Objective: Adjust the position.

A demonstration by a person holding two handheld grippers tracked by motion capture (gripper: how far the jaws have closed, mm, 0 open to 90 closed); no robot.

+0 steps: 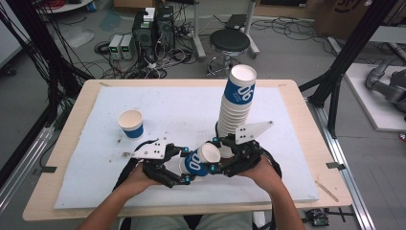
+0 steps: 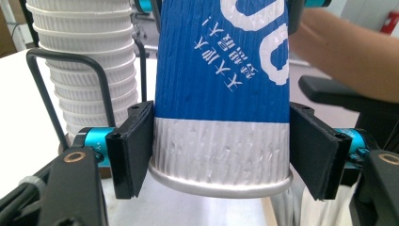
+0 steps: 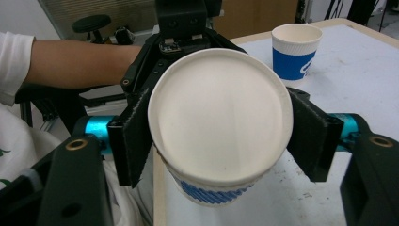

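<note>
A blue-and-white paper cup (image 1: 201, 160) lies on its side in the air between both grippers, near the table's front. My left gripper (image 1: 187, 167) is shut on its base; in the left gripper view both pads (image 2: 136, 146) press the white band at the bottom of the cup (image 2: 221, 94). My right gripper (image 1: 214, 154) faces the cup's mouth (image 3: 219, 117). Its jaws stand open on either side of the round, unsquashed rim, with the pads (image 3: 308, 136) close beside it.
A tall stack of the same cups (image 1: 234, 110) rises just behind the right hand, also in the left gripper view (image 2: 87, 61). A single upright cup (image 1: 130, 123) stands left of centre on the white mat (image 1: 182, 105). Beyond the table (image 1: 72, 158) are a stool and cables.
</note>
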